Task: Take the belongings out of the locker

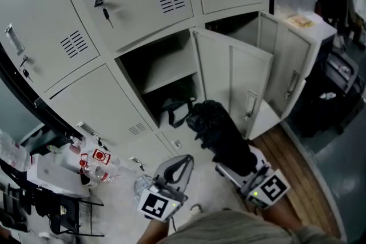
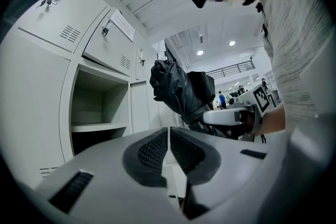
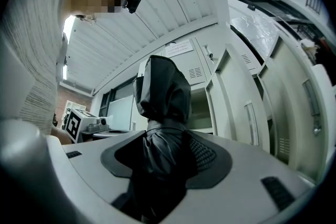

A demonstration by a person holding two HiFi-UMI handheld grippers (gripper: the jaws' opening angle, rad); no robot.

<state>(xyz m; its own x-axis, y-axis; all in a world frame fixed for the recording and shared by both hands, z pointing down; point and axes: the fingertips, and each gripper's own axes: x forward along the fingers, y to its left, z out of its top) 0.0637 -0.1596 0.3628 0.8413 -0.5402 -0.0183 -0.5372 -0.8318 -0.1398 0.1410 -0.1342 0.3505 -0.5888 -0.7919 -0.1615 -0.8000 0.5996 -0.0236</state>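
The grey locker stands open, its door swung to the right. Under its shelf a black strapped bag lies inside. My right gripper is shut on a black fabric bundle, perhaps a folded umbrella, held outside the locker in front of the door. In the right gripper view the bundle rises from between the jaws of the right gripper. My left gripper is lower left of it, shut and empty. The left gripper view shows the left gripper, the bundle and the open locker.
Closed lockers with keys surround the open one. A second locker door stands open at the right. Water bottles and a black rack sit at lower left. Wooden floor and a dark chair lie to the right.
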